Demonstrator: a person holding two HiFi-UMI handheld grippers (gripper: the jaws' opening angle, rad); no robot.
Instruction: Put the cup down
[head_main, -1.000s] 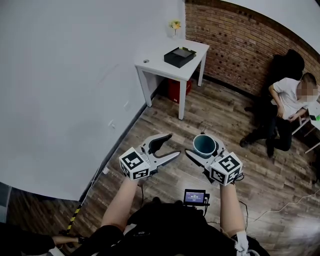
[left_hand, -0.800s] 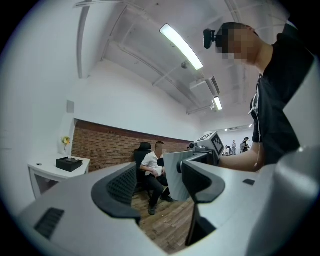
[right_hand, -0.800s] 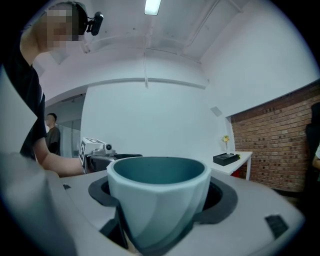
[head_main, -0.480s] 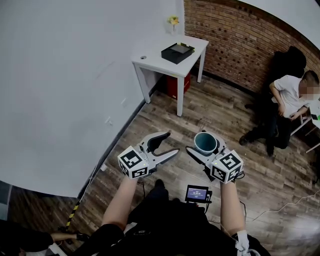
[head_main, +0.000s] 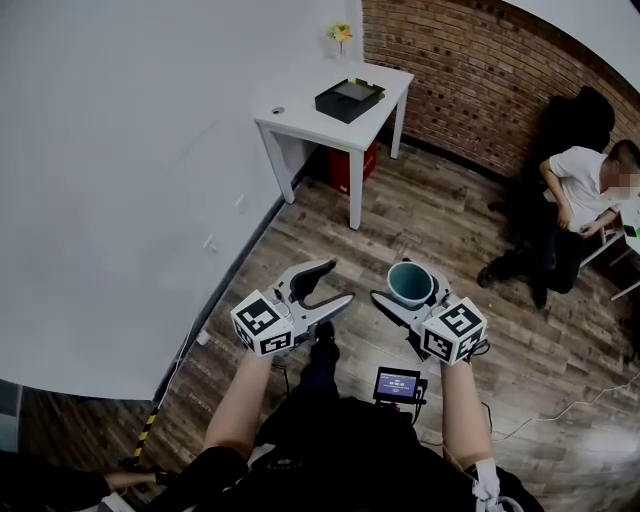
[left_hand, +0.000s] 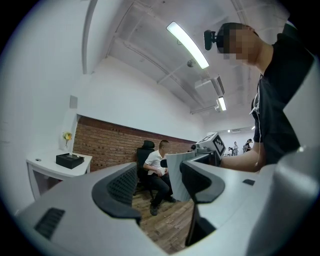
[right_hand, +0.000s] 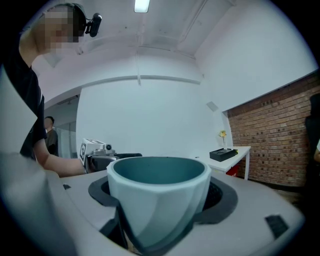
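Observation:
A pale teal cup stands upright between the jaws of my right gripper, which is shut on it, well above the wooden floor. The cup's mouth faces up and shows a darker teal inside. My left gripper is held level beside it, open, with nothing between its fingers. In the left gripper view the cup shows as a pale wall just behind the right-hand jaw.
A white table stands against the wall ahead, with a black box, a small round thing and a flower vase on it. A red bin sits under it. A person sits by the brick wall. A small screen hangs at my waist.
Both grippers keep their pose, and the cup stays gripped. The view has shifted: the table and the wall now lie slightly farther up and left in the head view.

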